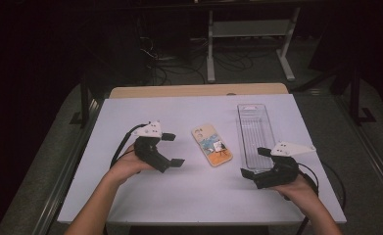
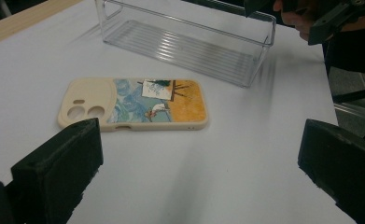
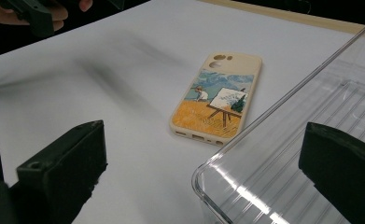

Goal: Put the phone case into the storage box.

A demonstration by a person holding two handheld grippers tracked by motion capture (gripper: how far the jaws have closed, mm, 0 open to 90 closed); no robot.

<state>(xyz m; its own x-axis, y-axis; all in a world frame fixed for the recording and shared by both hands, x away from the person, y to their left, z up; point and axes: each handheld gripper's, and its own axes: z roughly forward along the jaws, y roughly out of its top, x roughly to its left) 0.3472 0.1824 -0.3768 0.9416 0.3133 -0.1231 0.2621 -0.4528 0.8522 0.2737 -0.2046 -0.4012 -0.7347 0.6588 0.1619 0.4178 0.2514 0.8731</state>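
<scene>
We list 2 grippers, 1 phone case, 1 clear tray, all on a white table (image 1: pixel 145 196).

Left gripper (image 1: pixel 172 149): jaws spread wide, nothing between them; phone case (image 1: pixel 212 145) lies flat just ahead of it, painted side up, untouched.

Right gripper (image 1: pixel 255 162): jaws likewise wide apart and empty, hovering at the near end of the tray (image 1: pixel 255 128); the case sits beside it, on its left.

Tray: empty, just beside the case, apart from it.

Step in hand, as we judge it: the approach, before any grasp; the case looks bound for the tray.

Next move calls for 1 gripper to drop low and close across the case's thin edges; a flat case may slide.
</scene>
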